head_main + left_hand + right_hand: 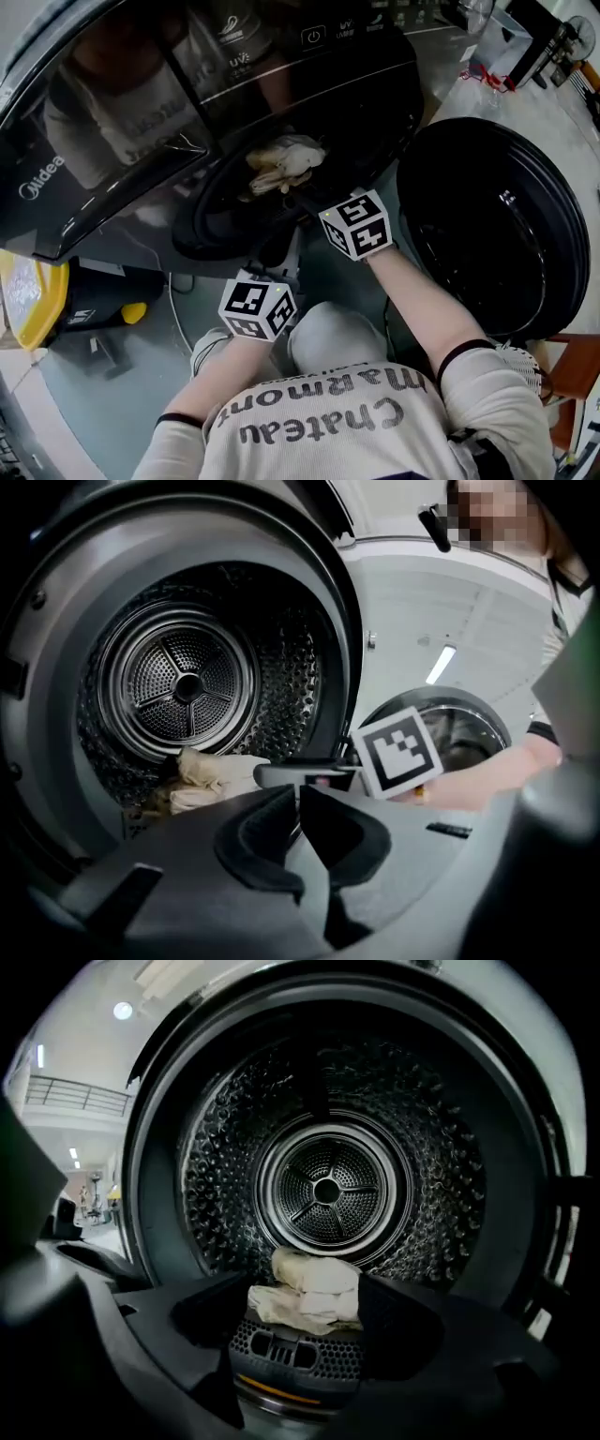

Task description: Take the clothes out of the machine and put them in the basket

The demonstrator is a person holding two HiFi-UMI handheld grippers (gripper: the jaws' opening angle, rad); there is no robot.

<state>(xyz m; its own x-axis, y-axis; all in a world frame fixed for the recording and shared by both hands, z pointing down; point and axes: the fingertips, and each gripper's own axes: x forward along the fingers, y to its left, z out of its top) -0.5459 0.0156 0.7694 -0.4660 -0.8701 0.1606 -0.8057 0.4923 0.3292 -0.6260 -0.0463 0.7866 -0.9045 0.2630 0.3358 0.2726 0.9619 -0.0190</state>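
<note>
Left gripper (298, 794): jaws pressed together, nothing between them, held before the open machine (56, 178). Right gripper (305, 1299): jaws spread wide, pads not pressing on anything. Beyond the lint filter grille (281, 1349), a cream cloth bundle (314, 1279) lies at the front of the drum (328, 1101), framed between the right jaws. The door (497, 225) stands open.

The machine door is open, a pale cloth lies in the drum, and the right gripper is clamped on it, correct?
No: the right gripper is open, jaws apart, not clamped on the cloth. The right gripper view shows this; the rest stands.
</note>
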